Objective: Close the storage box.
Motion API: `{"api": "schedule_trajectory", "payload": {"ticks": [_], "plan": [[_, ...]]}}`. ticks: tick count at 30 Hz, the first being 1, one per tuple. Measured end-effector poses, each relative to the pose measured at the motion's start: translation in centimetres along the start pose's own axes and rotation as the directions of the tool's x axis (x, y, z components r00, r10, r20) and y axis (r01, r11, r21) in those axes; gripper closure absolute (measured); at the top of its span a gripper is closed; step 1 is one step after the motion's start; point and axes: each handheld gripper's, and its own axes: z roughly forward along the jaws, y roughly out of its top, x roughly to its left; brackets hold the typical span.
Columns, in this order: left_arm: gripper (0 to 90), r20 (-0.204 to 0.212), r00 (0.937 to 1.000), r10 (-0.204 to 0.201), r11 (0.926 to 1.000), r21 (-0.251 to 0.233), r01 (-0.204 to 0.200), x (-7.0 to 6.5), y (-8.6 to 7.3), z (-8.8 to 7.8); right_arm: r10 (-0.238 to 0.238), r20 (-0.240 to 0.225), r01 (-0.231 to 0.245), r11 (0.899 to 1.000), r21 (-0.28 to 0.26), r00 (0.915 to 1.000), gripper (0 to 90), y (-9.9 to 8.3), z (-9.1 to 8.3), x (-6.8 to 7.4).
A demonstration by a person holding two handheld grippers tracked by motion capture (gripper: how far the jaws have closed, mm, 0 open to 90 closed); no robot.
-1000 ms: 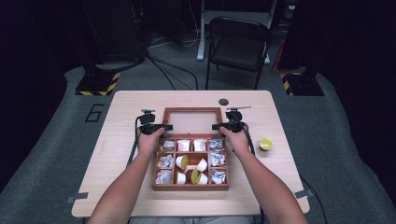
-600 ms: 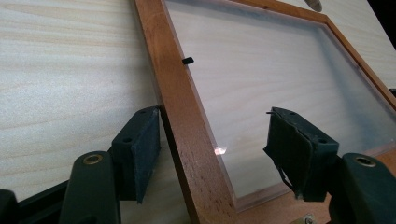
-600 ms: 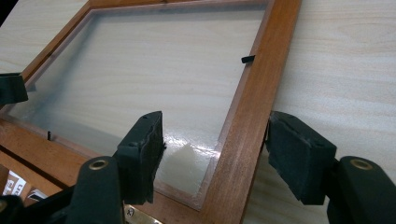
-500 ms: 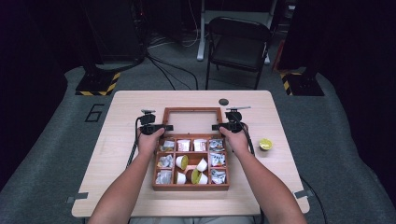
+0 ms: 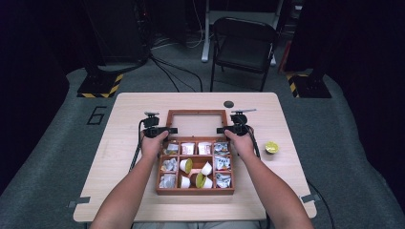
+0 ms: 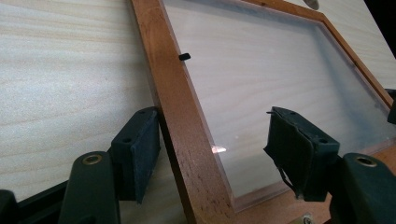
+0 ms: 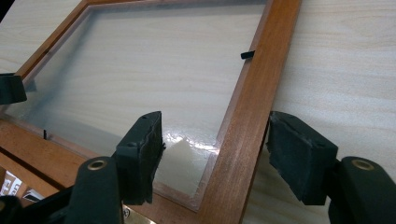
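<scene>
Near edge of the table (image 5: 119,191): the wooden compartment box (image 5: 196,192) sits open in front of the person, forearms coming in on both sides. Compartments hold foil-wrapped packets and small creamer-type cups; one yellow-green cup (image 5: 271,147) sits loose on the table off to the right, apart from the box.

Behind the tray part, the hinged lid (image 5: 196,123), a wood frame with a clear pane, lies swung back flat on the table. Left gripper (image 5: 168,130) is at the lid's left side rail; right gripper (image 5: 222,130) at the right side rail.

Left gripper view: jaws straddle the left rail (image 6: 180,126), outer pad just beside the wood, touching or nearly so, inner pad well clear over the pane. About half open, no squeeze. Right gripper view: same picture mirrored, jaws astride the right rail (image 7: 243,135), gaps at both pads, half open, holding nothing.

Step, as I judge it: lid handling, with both grippers lined up on the rails and no grip in place. Whether it is just-released or about-to-grasp cannot be told. If the lid gets closed next, both jaws need to pinch their rails evenly, then lift together and swing it toward the person over the cups without twisting the hinge.

Far: small dark round object (image 5: 229,104) on the table beyond the lid, folding chair (image 5: 243,45) behind.
</scene>
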Motion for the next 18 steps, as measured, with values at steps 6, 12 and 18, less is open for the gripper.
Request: {"api": "schedule_trajectory", "payload": {"ticks": [6, 12, 18], "plan": [[35.6, 0.001, 1.0000, -0.005, 1.0000, 0.001, 0.005, -0.02, 0.02, -0.04, 0.013, -0.010, -0.013, 1.000, -0.002, 0.9999, 35.2, 0.03, 0.09, -0.24], [35.6, 0.001, 1.0000, -0.006, 1.0000, 0.001, 0.006, -0.01, 0.03, -0.06, 0.021, -0.007, -0.021, 1.000, 0.005, 0.9998, 35.1, 0.01, 0.19, -0.22], [35.8, 0.003, 1.0000, -0.005, 1.0000, 0.002, 0.005, 0.04, 0.03, -0.06, 0.024, -0.011, -0.024, 1.000, 0.005, 0.9996, 35.1, 0.02, 0.21, -0.31]]}}
